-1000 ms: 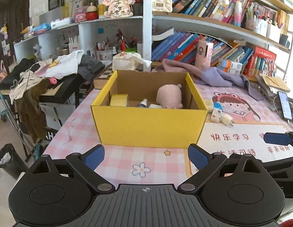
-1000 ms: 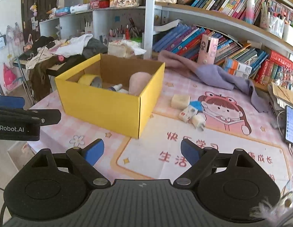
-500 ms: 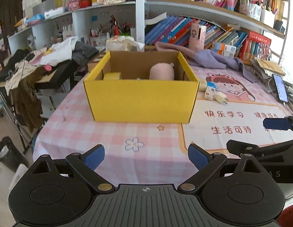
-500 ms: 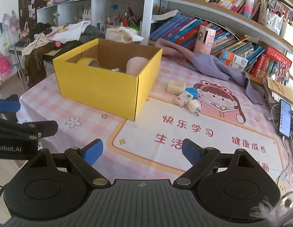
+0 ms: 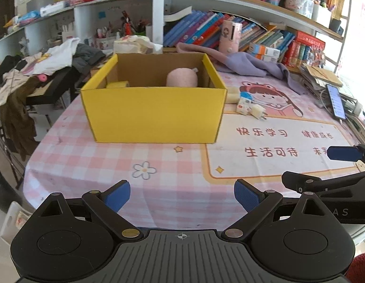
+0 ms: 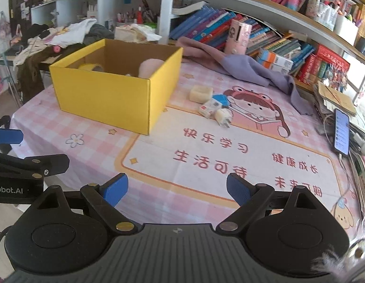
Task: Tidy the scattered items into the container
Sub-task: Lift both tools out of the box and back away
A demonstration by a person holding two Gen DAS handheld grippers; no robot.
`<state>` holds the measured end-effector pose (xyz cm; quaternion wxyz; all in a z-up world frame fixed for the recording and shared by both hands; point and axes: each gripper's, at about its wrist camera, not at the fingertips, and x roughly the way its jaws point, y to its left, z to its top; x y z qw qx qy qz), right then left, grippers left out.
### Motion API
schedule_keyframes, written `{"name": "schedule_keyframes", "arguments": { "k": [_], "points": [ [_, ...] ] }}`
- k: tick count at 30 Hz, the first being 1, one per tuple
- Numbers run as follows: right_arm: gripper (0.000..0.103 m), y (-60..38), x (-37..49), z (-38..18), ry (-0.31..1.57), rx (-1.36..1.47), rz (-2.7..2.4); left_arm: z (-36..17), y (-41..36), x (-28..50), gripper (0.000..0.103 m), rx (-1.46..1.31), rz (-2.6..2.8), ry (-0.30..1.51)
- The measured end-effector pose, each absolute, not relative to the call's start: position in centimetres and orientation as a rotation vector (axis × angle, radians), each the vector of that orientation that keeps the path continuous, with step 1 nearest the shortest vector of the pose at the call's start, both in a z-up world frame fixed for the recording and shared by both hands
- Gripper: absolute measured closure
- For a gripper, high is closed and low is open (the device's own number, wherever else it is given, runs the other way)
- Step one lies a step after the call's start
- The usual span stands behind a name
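Observation:
A yellow cardboard box [image 5: 154,113] [image 6: 106,94] stands on the pink checked tablecloth. Inside it lie a pink plush [image 5: 182,78] and a yellow tape roll [image 6: 91,66]. To the right of the box lie a cream block [image 6: 200,93], a blue item [image 6: 221,101], a small white carton [image 6: 209,109] and a white plug [image 6: 223,117]. My left gripper [image 5: 182,195] is open and empty, well in front of the box. My right gripper [image 6: 177,189] is open and empty over the printed mat, in front of the loose items.
A purple cloth [image 6: 241,67] lies behind the items. A phone [image 6: 341,132] with cables and papers sits at the right edge. Bookshelves [image 6: 265,35] run along the back. A side table with clothes [image 5: 40,70] stands at the left.
Both grippers have drawn back from the box, which now looks smaller and farther. Both stay open and empty.

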<state>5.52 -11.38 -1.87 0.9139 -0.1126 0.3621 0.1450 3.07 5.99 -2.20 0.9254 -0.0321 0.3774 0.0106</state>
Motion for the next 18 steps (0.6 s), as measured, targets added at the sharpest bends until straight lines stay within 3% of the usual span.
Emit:
{"name": "schedule_keyframes", "arguments": {
  "k": [18],
  "points": [
    [0.012,-16.4,6.7,-2.6,0.784,-0.163,0.178,-2.8,1.4,6.1,0.007,-0.025,-0.115,0.806]
  ]
}}
